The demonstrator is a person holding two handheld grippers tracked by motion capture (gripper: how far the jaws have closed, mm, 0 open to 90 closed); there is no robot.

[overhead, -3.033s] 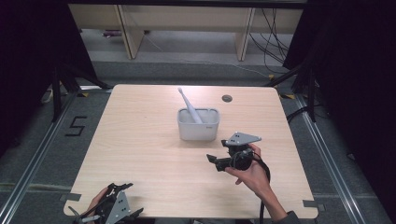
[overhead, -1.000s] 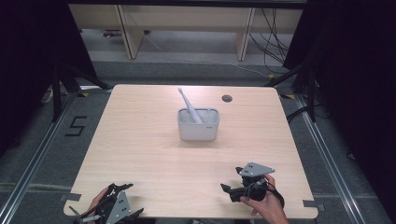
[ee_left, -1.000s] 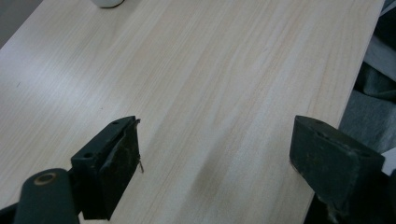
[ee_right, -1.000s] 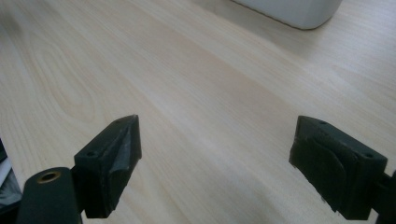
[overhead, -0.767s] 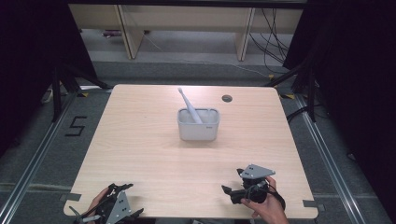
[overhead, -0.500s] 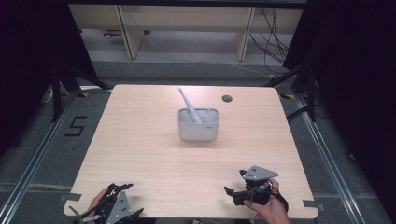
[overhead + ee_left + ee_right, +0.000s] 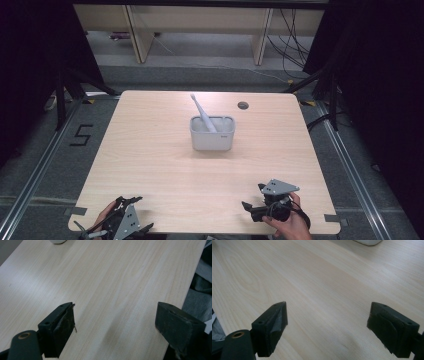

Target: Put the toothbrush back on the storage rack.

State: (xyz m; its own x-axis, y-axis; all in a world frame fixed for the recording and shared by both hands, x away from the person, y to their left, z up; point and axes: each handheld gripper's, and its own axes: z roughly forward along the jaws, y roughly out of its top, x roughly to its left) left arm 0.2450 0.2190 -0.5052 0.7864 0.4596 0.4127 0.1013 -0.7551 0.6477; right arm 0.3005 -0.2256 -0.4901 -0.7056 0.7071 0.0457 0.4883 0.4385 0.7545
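Toothbrush [image 7: 202, 112] stands slanted in the white holder [image 7: 212, 134] near the middle of the table [image 7: 150, 165], its head leaning up and away toward the far left, well apart from both grippers. In the right gripper view the two black jaws stand spread wide with bare wood grain between them and nothing pinched; the holder's rounded bottom edge [image 7: 368, 242] peeks in at the top. The left gripper view shows the same: jaws wide apart over bare table, close to the table's near edge, with a little of the holder's base [image 7: 58, 241] at the top left. From the high view, the right gripper [image 7: 257, 200] sits low at the near right of the table, its grey three-cornered plate on top, held by the person's right hand [image 7: 287, 225] coming in from the bottom edge. The left gripper [image 7: 125, 205] lies at the near left corner in the left hand [image 7: 106, 216]. Farther out, a small dark round hole [image 7: 243, 105] marks the table beyond the holder, to its right. Grey floor surrounds the table, with a "5" marked [image 7: 81, 135] to the left.
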